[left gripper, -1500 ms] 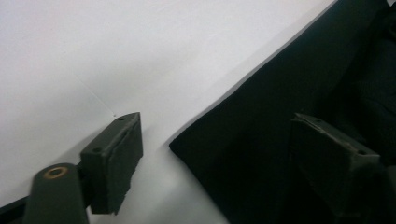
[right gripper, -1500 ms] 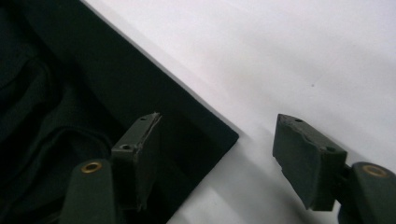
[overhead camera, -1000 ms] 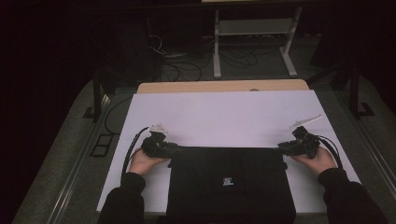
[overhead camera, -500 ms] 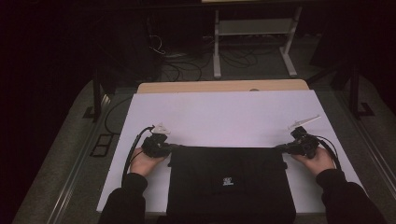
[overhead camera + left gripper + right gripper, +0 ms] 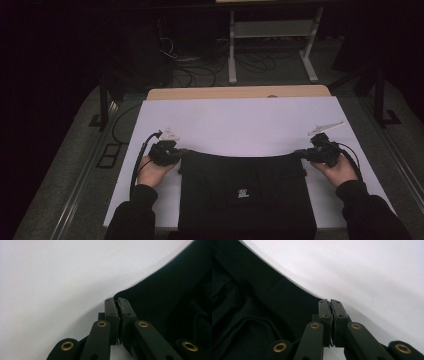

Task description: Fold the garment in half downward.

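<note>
A black garment [image 5: 245, 192] with a small white print lies flat on the white table top [image 5: 240, 120], near the front edge. My left gripper [image 5: 176, 154] is shut on the garment's far left corner [image 5: 125, 296]. At the far right corner [image 5: 312, 297], my right gripper [image 5: 300, 153] is shut on the cloth. The far hem sags in a shallow curve between the two grippers. In both gripper views the jaws are pressed together with the cloth's edge pinched between them.
The white table top extends far beyond the garment to a wooden strip [image 5: 240, 92] at the back. Cables [image 5: 190, 70] and a metal stand [image 5: 272, 45] lie on the dark floor behind the table.
Both grippers have drawn slightly toward the front edge, carrying the garment's far corners with them. The far hem is pulled tauter.
</note>
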Motion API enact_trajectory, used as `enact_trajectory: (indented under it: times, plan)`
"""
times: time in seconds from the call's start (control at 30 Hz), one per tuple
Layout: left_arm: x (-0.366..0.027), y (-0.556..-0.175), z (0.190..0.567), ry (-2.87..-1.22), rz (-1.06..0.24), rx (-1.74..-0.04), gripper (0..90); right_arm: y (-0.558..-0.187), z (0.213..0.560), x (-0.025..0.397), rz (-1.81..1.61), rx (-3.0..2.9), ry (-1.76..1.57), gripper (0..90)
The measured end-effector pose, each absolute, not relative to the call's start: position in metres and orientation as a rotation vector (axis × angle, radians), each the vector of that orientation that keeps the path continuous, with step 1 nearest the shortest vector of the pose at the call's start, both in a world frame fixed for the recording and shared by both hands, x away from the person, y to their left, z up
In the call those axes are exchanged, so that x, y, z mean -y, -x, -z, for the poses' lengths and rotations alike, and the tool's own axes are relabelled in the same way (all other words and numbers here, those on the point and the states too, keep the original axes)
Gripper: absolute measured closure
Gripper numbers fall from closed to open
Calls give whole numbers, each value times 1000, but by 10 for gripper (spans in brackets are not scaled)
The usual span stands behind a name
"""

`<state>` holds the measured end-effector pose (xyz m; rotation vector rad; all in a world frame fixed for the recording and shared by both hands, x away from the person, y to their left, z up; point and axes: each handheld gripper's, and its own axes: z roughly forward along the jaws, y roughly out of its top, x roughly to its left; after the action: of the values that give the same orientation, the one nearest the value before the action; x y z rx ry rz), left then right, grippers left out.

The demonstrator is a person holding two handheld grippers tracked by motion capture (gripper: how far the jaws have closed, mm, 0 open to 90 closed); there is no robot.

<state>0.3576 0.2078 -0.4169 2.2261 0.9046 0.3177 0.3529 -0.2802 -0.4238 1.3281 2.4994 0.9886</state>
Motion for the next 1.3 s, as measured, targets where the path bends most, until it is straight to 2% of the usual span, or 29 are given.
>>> enact_trajectory:
  times: [0.63, 1.3]
  plan:
    - [-215, -367, 402, -2188, -354, -936, 862, -369, 410, 275, -1001, -2449, -1287, 863]
    - [-211, -378, 378, -2256, -396, -928, 861, -386, 395, 273, -988, -2447, -1289, 863]
